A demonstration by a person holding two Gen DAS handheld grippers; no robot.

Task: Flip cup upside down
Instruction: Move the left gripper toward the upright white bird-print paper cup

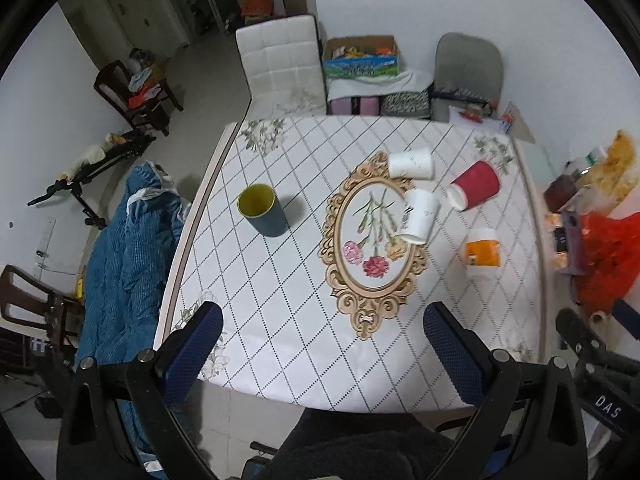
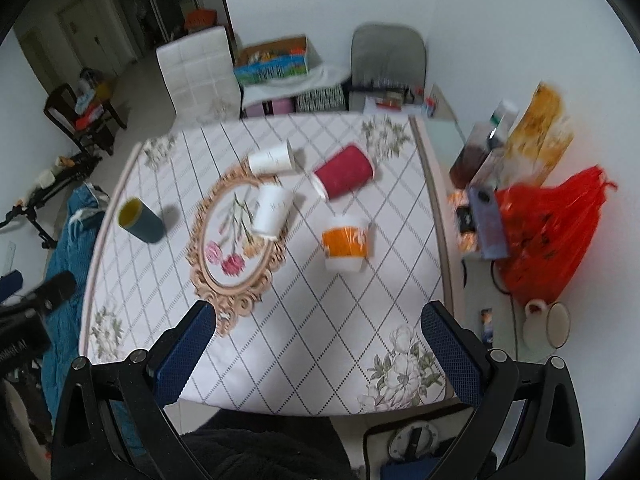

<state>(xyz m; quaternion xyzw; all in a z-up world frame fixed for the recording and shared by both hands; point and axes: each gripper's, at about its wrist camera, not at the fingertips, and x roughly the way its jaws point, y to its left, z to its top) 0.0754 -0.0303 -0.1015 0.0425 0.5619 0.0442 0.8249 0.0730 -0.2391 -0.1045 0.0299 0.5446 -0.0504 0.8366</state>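
**Inspector A:** Table [image 1: 304, 360] checked from the left wrist view. One blue cup with a yellow inside [image 1: 262, 210] stands upright, mouth up, near the left edge, well apart from the other cups.

**Inspector B:** Confirmed from the right wrist view. Toward the far right corner a red cup [image 2: 345, 171] lies on its side, white rim pointing to the table's centre. A white paper cup [image 2: 272, 161] lies on its side just beside it, toward the far edge.

**Inspector A:** A second white paper cup [image 1: 420, 216] lies tilted over the right side of the printed oval flower frame [image 1: 374, 244], mouth toward the near edge. An orange-and-white cup [image 1: 482, 252] sits nearer the right edge; whether it stands mouth down, I cannot tell.

**Inspector B:** Gripper status?

**Inspector A:** Left gripper [image 1: 320, 320] hangs over the near edge, jaws released and spread wide, nothing between the blue pads.

**Inspector B:** Right gripper [image 2: 318, 318] likewise: jaws released, wide apart, nothing held, above the near edge. A red plastic bag [image 2: 556, 232] sits beyond the table's right edge.
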